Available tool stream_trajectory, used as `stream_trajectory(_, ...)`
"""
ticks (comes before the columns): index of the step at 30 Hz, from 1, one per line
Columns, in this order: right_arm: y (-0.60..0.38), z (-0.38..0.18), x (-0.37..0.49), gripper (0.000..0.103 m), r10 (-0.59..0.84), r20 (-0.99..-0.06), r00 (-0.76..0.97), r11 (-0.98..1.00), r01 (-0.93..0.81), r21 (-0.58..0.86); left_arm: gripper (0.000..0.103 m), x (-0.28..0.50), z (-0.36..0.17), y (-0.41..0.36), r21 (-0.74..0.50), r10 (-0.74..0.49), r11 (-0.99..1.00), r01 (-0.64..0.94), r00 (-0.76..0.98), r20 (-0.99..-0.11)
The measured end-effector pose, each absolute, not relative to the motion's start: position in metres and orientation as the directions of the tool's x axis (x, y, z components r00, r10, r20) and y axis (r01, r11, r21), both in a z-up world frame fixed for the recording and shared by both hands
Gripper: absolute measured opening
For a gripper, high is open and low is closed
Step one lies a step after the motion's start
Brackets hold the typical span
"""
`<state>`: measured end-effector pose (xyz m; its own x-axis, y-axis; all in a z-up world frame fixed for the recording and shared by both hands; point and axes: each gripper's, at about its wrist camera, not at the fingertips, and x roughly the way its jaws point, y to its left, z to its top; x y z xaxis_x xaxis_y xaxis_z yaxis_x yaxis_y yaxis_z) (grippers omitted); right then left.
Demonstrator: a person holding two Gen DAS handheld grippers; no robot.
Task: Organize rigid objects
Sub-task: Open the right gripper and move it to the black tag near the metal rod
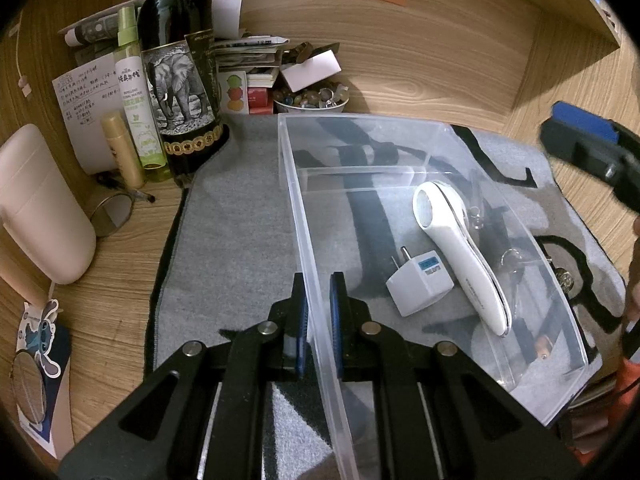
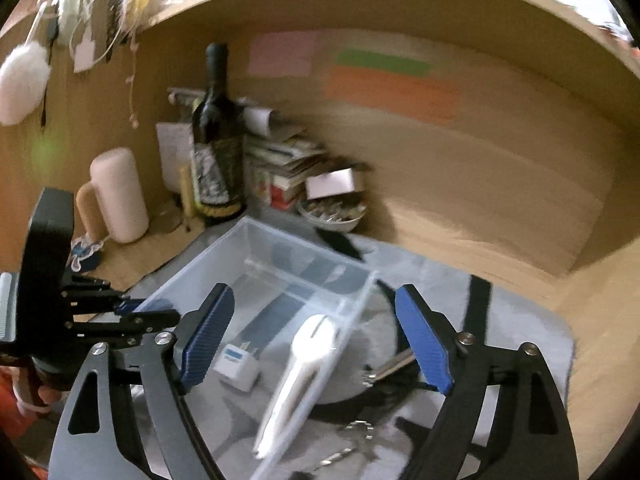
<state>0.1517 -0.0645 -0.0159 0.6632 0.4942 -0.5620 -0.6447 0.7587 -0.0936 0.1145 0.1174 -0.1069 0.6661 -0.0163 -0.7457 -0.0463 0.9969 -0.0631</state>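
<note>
A clear plastic bin (image 1: 294,208) stands on a grey mat (image 1: 236,240). Inside lie a white handheld device (image 1: 460,248) and a white plug adapter (image 1: 418,286). My left gripper (image 1: 319,316) is shut on the bin's left wall, one pad on each side. My right gripper (image 2: 316,340) is open and empty, held above the bin (image 2: 208,276); the white device (image 2: 300,376) and adapter (image 2: 238,364) show between its fingers. The right gripper also shows at the right edge of the left wrist view (image 1: 592,152). A key ring (image 2: 360,428) lies on the mat beside the bin.
A dark wine bottle (image 1: 180,64), a green spray bottle (image 1: 136,96), a tan tube (image 1: 120,148), a pink container (image 1: 40,208), stacked papers (image 1: 248,52) and a bowl of small stones (image 1: 310,98) crowd the desk's back left. Wooden walls enclose the desk.
</note>
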Motion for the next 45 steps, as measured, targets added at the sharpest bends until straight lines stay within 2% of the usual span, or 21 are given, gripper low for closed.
stream_trajectory(5,-0.096,-0.01,0.16,0.082,0.441,-0.547,0.712,0.807,-0.581,-0.105,0.01,0.114,-0.107,0.118,-0.063,-0.016,0.997,-0.046,0.667,-0.745)
stream_trajectory(10,-0.126,-0.017,0.175,0.082,0.384,-0.57,0.726,0.852,-0.517,-0.084,0.01,0.114,-0.107,0.118,-0.063,-0.017,0.997,-0.045,0.667,-0.745)
stream_trajectory(18,-0.151,-0.063,0.204,0.082,0.295,-0.696,0.655,0.883,-0.465,-0.064,0.01,0.113,-0.11,0.12,-0.061,-0.015,0.997,-0.047,0.663,-0.748)
stream_trajectory(22,-0.149,-0.088,0.213,0.082,0.305,-0.757,0.578,0.875,-0.484,-0.017,0.01,0.112,-0.11,0.12,-0.064,-0.015,0.997,-0.049,0.663,-0.749)
stream_trajectory(35,-0.116,-0.122,0.218,0.081,0.359,-0.832,0.423,0.821,-0.566,0.066,0.01,0.112,-0.11,0.119,-0.058,-0.013,0.997,-0.047,0.659,-0.752)
stream_trajectory(38,-0.12,-0.126,0.228,0.07,0.377,-0.84,0.389,0.831,-0.542,0.122,0.01,0.112,-0.11,0.119,-0.058,-0.013,0.997,-0.047,0.659,-0.752)
stream_trajectory(40,-0.123,-0.13,0.233,0.056,0.387,-0.842,0.376,0.836,-0.529,0.148,0.01,0.112,-0.11,0.119,-0.058,-0.013,0.997,-0.047,0.659,-0.752)
stream_trajectory(42,-0.126,-0.129,0.233,0.048,0.391,-0.837,0.382,0.838,-0.524,0.151,0.01,0.112,-0.11,0.119,-0.057,-0.012,0.997,-0.047,0.659,-0.752)
stream_trajectory(43,-0.128,-0.128,0.234,0.039,0.397,-0.835,0.382,0.836,-0.526,0.157,0.01,0.112,-0.11,0.119,-0.057,-0.012,0.997,-0.047,0.659,-0.752)
stream_trajectory(45,-0.132,-0.127,0.232,0.036,0.404,-0.83,0.385,0.833,-0.529,0.161,0.01,0.112,-0.11,0.119,-0.056,-0.011,0.997,-0.047,0.659,-0.752)
